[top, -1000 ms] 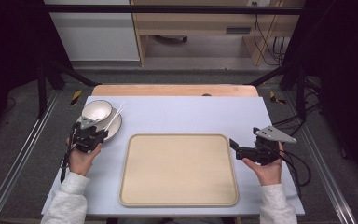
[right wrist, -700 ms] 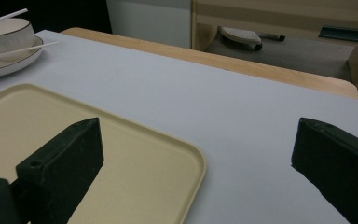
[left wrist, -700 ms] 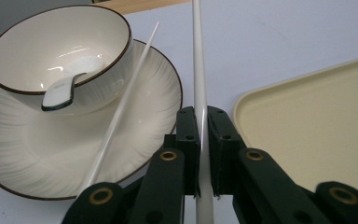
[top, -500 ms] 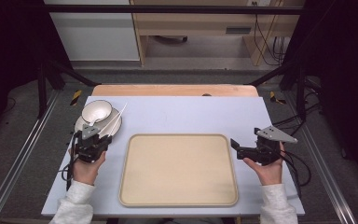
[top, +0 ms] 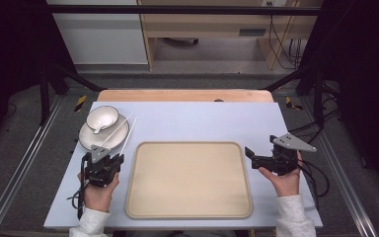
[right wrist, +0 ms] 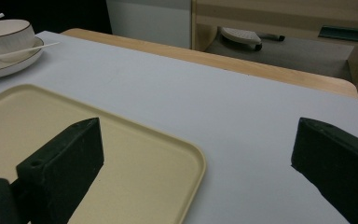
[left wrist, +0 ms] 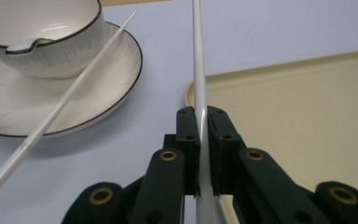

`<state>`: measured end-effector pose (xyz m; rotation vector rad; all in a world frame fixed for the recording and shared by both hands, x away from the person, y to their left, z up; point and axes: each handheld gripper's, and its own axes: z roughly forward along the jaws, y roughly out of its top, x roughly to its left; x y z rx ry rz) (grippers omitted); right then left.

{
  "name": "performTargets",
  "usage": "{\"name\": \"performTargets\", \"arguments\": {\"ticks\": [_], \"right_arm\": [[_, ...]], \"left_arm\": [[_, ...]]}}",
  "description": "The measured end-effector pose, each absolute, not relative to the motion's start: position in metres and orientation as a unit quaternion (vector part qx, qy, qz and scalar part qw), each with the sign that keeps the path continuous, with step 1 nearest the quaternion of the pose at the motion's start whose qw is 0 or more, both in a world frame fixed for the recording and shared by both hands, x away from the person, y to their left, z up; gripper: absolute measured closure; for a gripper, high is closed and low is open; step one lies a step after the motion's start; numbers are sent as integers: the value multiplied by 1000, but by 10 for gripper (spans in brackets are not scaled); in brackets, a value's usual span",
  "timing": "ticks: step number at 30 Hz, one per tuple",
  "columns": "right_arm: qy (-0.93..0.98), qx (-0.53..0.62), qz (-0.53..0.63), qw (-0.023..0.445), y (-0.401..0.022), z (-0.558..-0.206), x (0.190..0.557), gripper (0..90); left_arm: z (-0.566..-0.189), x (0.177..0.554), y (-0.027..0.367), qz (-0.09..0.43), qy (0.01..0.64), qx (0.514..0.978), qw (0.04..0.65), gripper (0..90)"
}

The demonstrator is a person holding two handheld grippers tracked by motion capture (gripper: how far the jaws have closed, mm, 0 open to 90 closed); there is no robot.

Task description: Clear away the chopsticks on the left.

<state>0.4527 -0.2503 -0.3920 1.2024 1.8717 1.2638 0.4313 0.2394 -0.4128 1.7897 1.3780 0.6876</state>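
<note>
**Chopstick in my left claw**

On the pale blue table (top: 187,121), my left claw (left wrist: 199,140) is clamped on a white chopstick (left wrist: 197,56) beside the plate (top: 91,139) and bowl (top: 102,117); beige tray (top: 187,180) centre; right claw (top: 250,154) gapes apart. Grey floor (top: 212,79) beyond.

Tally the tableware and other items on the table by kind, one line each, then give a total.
Chopsticks: 2, one resting on the plate, one clamped in the left hand-held gripper
Bowl: 1
Plate: 1
Spoon in the bowl: 1
Tray: 1
Total: 6
</note>
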Motion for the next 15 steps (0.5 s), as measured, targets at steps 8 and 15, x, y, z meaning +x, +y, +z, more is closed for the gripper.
{"name": "performTargets", "arguments": {"ticks": [8, 15], "right_arm": [[701, 448, 476, 284, -251, -391, 452, 29], [700, 449, 478, 281, -250, -391, 451, 29]], "left_arm": [[-413, 408, 219, 276, 554, 681, 391, 841], [-428, 398, 206, 276, 565, 668, 397, 841]]}}
